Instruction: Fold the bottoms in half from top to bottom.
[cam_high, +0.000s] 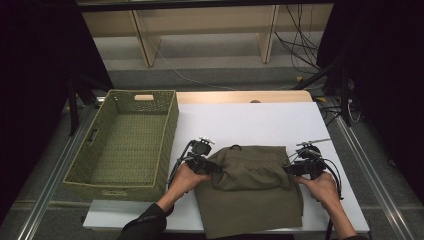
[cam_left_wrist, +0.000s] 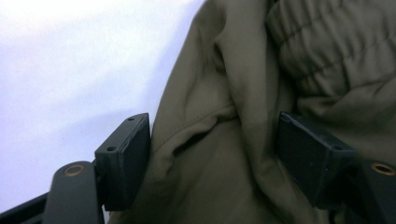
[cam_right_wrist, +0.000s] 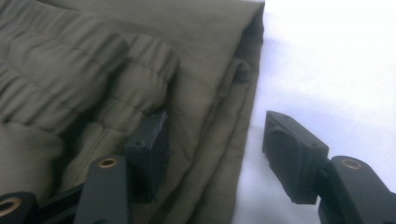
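An olive-green folded garment (cam_high: 250, 195) with a gathered elastic waistband lies on the white table (cam_high: 240, 120), near its front edge. My left gripper (cam_high: 212, 167) is at the garment's left edge. In the left gripper view its jaws (cam_left_wrist: 215, 158) stand wide apart with loose folds of the cloth (cam_left_wrist: 224, 93) between them. My right gripper (cam_high: 290, 169) is at the garment's right edge. In the right gripper view this gripper (cam_right_wrist: 219, 149) is open: one jaw rests over the cloth (cam_right_wrist: 93, 56), the other over bare table, with the folded edge between them.
A green woven basket (cam_high: 172, 130) stands at the table's left side, next to my left hand. Behind the table are a wooden strip (cam_high: 245, 96), shelf legs and floor cables (cam_high: 295, 45). Metal rails run along both sides.
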